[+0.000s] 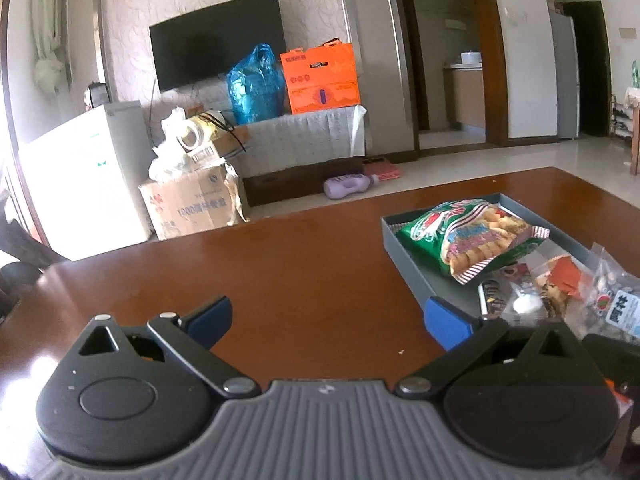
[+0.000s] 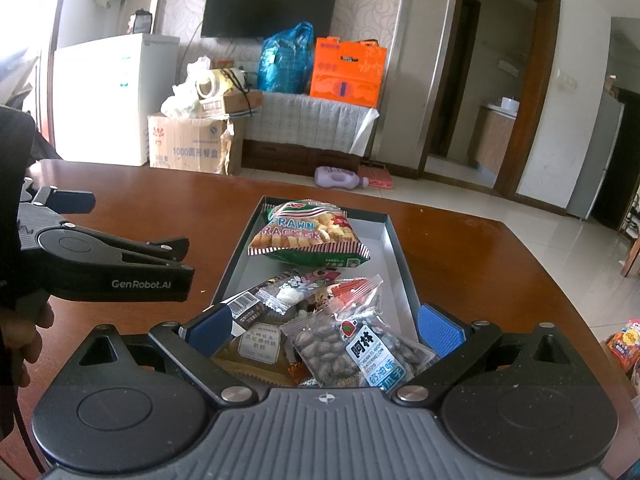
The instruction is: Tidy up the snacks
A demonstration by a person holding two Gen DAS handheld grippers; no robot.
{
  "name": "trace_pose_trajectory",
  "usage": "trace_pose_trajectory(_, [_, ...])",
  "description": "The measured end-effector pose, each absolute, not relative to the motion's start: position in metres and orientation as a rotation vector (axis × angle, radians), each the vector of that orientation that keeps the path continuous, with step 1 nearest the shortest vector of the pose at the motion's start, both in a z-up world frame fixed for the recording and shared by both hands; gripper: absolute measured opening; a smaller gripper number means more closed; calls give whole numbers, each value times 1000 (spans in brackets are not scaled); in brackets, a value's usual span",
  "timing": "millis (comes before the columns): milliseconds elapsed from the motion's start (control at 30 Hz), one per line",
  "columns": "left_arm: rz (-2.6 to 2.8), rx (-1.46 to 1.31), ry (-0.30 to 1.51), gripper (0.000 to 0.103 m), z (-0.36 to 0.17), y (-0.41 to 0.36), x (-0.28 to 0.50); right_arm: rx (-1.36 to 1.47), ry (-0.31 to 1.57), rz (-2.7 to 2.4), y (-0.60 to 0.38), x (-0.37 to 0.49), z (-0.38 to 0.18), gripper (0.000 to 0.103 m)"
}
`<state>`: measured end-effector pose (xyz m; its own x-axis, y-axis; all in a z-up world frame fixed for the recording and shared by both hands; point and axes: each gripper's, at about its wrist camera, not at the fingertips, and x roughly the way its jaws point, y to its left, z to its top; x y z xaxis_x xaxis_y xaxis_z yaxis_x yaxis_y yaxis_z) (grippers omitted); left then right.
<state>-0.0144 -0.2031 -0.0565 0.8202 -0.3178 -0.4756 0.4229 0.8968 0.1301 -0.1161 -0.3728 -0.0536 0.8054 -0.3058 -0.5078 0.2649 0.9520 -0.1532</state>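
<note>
Nearest the right wrist camera, the right claw [image 2: 324, 332] stands wide open, its blue pads spread to either side of the near end of a grey tray [image 2: 396, 248] and closed on nothing. Between the pads lies a clear bag of watermelon seeds [image 2: 356, 348], tilted, overlapping a beige packet with a printed label [image 2: 258, 346] and a dark bar wrapper with a barcode [image 2: 250, 306]. Just past these sit a small clear sachet with white contents [image 2: 290, 292] and a packet with an orange patch [image 2: 348, 290]; which of them touch the tray floor I cannot tell. At the far end of the tray a green prawn cracker bag [image 2: 312, 236] rests across the width, with bare grey floor between it and the near heap.

Left of the tray, the left claw [image 1: 326, 320] hovers over bare brown desk [image 1: 280, 272], also wide open and empty; in its own view the tray's left wall [image 1: 404, 264] is just beside its right pad. From the right wrist view a hand [image 2: 28, 340] grips the left tool's handle.

Open desk runs left and ahead of the tray to the curved far edge. At the right edge another orange snack packet [image 2: 624, 344] shows, off the desk as far as I can tell. Beyond lie tiled floor, a purple bottle [image 2: 340, 178], a cardboard box [image 2: 192, 144] and a wall-hung television [image 2: 268, 4].
</note>
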Motion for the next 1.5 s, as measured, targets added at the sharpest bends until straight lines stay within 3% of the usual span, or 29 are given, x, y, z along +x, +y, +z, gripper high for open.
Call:
trace_pose_trajectory(500, [-377,102,497,103,-38,-178,-5,-77,553,-306,-376,-117,-54,101])
trace_pose_trajectory(1500, [-394,145,499,103,-37,-180,-5,-87,553,-305,-373,-116,-53,101])
